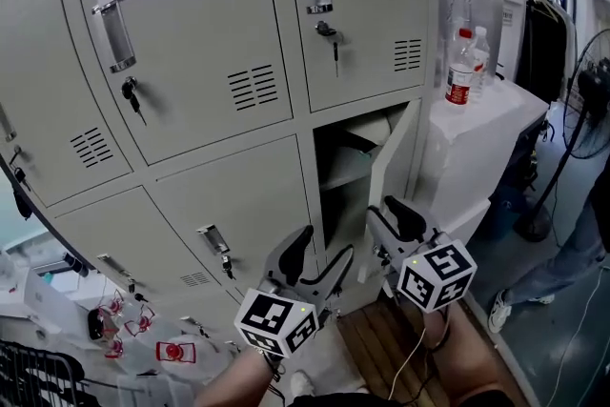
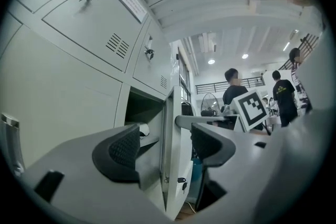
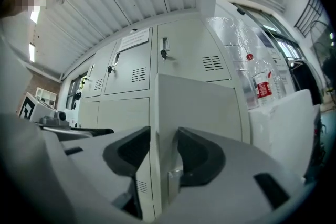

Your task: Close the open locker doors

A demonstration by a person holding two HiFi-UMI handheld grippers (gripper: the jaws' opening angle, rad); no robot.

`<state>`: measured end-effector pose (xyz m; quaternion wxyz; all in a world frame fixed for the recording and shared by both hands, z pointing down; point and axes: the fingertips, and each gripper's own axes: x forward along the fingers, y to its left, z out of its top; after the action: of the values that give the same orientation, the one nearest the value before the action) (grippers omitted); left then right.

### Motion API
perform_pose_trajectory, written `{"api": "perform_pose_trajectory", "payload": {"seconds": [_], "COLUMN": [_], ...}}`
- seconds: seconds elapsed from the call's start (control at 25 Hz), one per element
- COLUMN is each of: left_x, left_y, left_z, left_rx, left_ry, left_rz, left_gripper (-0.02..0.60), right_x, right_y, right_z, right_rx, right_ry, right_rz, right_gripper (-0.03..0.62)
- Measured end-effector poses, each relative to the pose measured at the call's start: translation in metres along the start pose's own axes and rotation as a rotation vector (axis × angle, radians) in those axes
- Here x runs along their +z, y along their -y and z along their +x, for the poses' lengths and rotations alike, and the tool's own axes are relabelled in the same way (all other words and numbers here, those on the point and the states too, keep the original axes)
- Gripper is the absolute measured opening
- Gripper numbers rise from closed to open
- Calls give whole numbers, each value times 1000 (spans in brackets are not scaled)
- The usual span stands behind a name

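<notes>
The grey locker bank (image 1: 219, 62) has one open door (image 1: 393, 157) at the lower right, swung out from its compartment (image 1: 343, 172), which holds a shelf and pale items. My right gripper (image 1: 393, 216) straddles that door's free edge; in the right gripper view the door (image 3: 205, 107) stands between the jaws of the right gripper (image 3: 163, 152), with a gap at the right pad (image 3: 194, 157), so it is open. My left gripper (image 1: 326, 248) is open and empty, just left of the door. In the left gripper view the door (image 2: 170, 113) stands edge-on ahead of the left gripper (image 2: 167, 145).
Water bottles (image 1: 461, 71) stand on a white cabinet (image 1: 486, 138) right of the lockers. A fan (image 1: 591, 100) and a person's leg (image 1: 558, 267) are farther right. Keys hang in the shut doors' locks (image 1: 131, 95). People stand in the background (image 2: 233, 89).
</notes>
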<state>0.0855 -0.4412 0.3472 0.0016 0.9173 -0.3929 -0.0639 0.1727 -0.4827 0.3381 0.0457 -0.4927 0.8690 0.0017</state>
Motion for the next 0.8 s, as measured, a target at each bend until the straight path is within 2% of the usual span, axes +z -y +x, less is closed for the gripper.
{"api": "perform_pose_trajectory", "payload": {"seconds": [0.8], "left_x": [5], "left_y": [-55], "left_z": [-30], "left_rx": [103], "left_ry": [-7], "left_rz": [19], "left_gripper": [301], "right_x": [-1], "right_y": [-29], "right_z": [71], "right_rx": [99], "right_ry": [-5], "right_rz": [23], "right_gripper": [158]}}
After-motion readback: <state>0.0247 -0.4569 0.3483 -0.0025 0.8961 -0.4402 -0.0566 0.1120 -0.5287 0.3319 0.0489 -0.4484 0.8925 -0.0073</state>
